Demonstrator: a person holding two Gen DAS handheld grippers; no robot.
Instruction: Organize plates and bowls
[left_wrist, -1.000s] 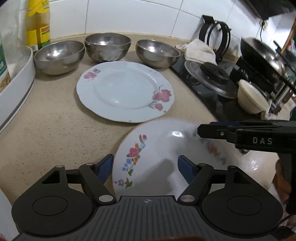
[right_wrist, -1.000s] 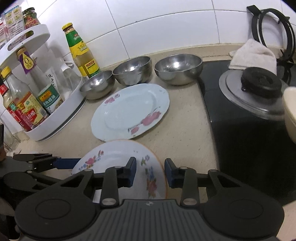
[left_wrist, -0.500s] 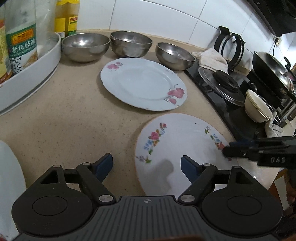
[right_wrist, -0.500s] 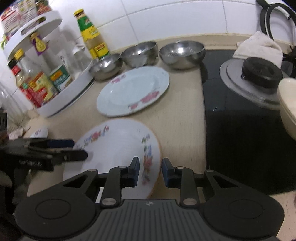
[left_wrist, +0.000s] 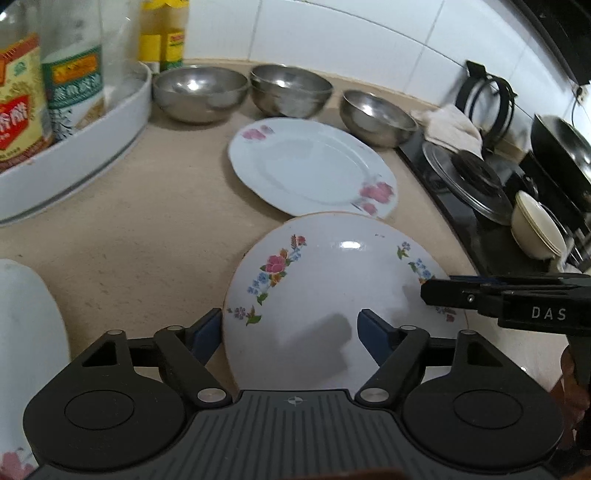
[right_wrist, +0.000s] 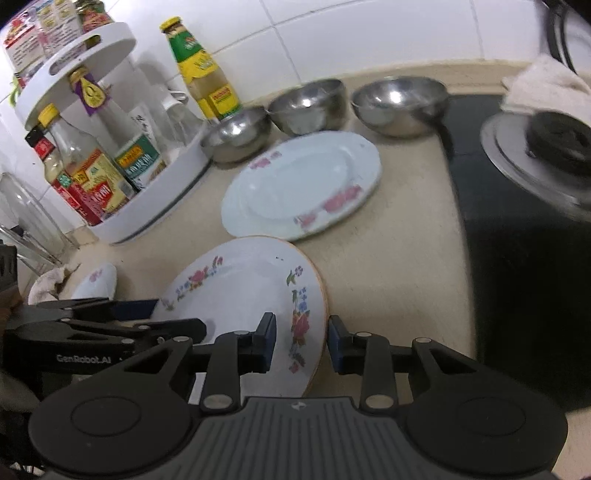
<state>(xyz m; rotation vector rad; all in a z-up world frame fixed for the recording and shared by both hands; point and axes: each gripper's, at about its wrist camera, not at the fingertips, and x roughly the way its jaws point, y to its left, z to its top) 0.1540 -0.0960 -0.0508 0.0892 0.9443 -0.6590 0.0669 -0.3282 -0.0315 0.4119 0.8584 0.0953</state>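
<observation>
A white flowered plate sits near the counter's front, and its far rim overlaps the near edge of a pale blue plate. My right gripper pinches the flowered plate's right rim, and its jaws are starting to open. At the left rim, my left gripper has wide jaws closing around the rim, with the pads clear of it. Three steel bowls line the wall. A third plate lies at the far left.
A white turntable rack of sauce bottles stands on the left. On the right is a black stove with a pan lid, stacked cream bowls and a cloth.
The flowered plate has moved away from me and now overlaps the pale blue plate's near edge. The right jaws stand slightly wider. The left gripper has shifted left along the rim.
</observation>
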